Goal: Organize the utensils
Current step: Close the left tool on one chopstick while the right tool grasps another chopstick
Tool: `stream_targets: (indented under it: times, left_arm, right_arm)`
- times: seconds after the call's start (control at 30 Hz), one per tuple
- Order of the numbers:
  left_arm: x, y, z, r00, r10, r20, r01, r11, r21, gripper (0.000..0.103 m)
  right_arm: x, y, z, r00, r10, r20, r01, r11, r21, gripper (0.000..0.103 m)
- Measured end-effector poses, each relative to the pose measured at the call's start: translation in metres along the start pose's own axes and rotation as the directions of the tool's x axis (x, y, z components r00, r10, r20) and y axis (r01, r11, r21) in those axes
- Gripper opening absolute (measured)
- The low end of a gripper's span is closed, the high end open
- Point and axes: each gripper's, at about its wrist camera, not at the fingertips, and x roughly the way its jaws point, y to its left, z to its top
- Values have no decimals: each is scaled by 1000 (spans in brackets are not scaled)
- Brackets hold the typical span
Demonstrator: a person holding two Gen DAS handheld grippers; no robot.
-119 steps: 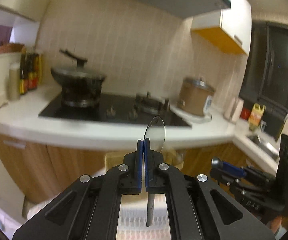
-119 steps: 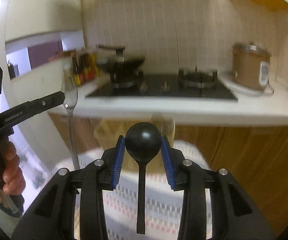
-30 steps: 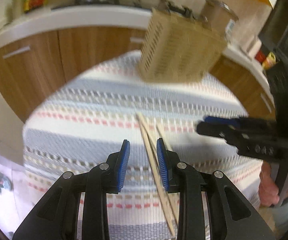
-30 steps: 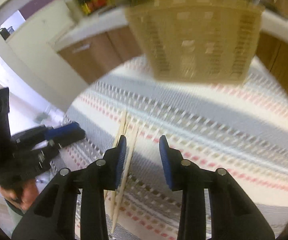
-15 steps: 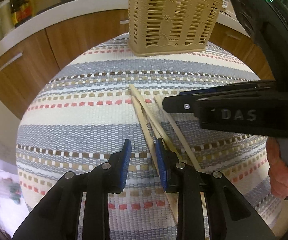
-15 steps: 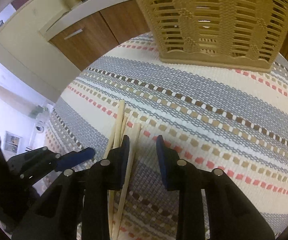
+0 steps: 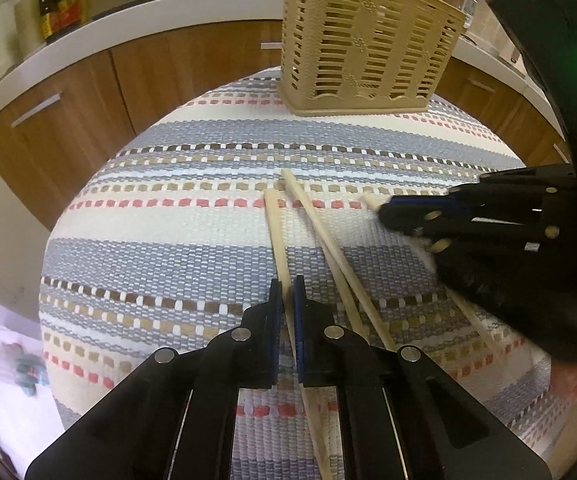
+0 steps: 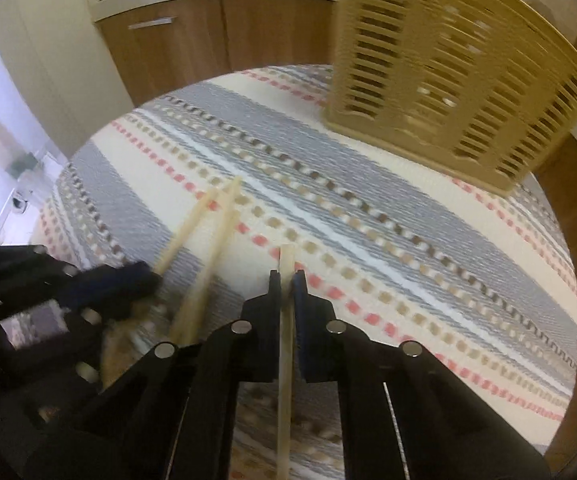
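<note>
My left gripper (image 7: 287,292) has its blue pads pressed together on a wooden chopstick (image 7: 274,232), the leftmost of the loose sticks lying on the striped woven mat (image 7: 168,248); the stick runs away from me, its far end on the cream band beside a red dashed line. Just to its right a second chopstick (image 7: 320,236) slants across the mat, its near part running close to a third chopstick (image 7: 348,304) that shows only alongside my right finger. In the left wrist view my right gripper (image 7: 384,213) comes in from the right edge, low over the mat, with a stick tip poking out past its fingers. In the right wrist view that right gripper (image 8: 287,280) is clamped on its own chopstick (image 8: 286,258), which runs straight back between the fingers and ends a little beyond the pads. Two more chopsticks (image 8: 212,240) lie to the left there, near the blurred left gripper (image 8: 144,282). The tan slotted plastic utensil basket (image 7: 364,48) stands upright at the far side of the mat, well apart from all the sticks. Beyond it are wooden cabinet doors (image 7: 88,92) under a white countertop (image 7: 68,44), with sauce bottles (image 7: 58,4) at the far left.
</note>
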Motion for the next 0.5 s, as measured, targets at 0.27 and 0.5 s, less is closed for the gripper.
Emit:
stream_targets:
  times: [0.27,0.5]
  left_arm:
    - [-1,13,5,996,-73,-44,71,997,-40,5]
    - [12,22,37,990,-114,-83,108,991,-79,7]
  right_arm:
    - [-1,-37,0,999,-21,-32,22,999,42,5]
    - [-3,-44,0,995,27,-99,-23,999,42,7]
